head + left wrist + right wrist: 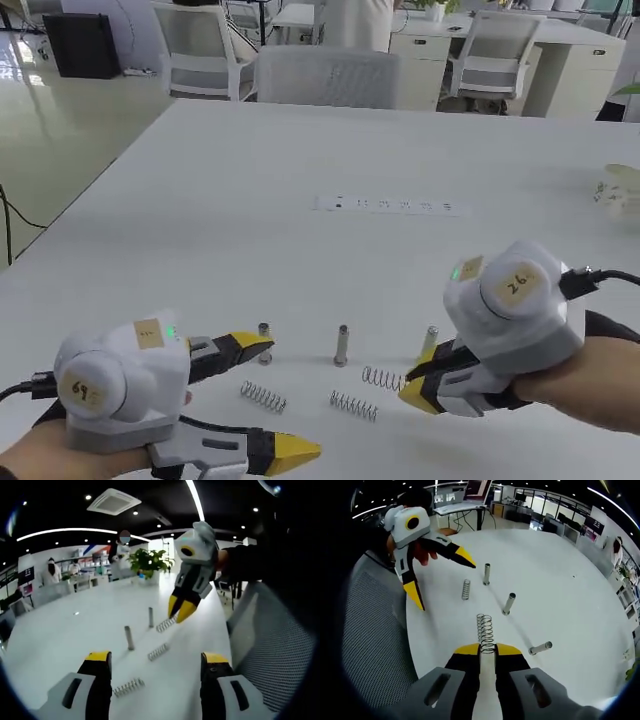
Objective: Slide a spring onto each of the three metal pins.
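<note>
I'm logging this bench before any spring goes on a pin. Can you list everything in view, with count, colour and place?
table: one, white, under everything
metal pins: three, grey, upright in a row near the front edge, all bare
loose springs: two, silvery, lying flat in front of the pins
held spring: one, silvery, gripped at one end, near the right-hand pin
socket strip: one, white, set in the table's middle
office chairs: three, white and grey, beyond the far edge
left hand-held gripper: one, white with yellow-black jaws, open, by the left-hand pin
right hand-held gripper: one, same colours, shut on the held spring
</note>
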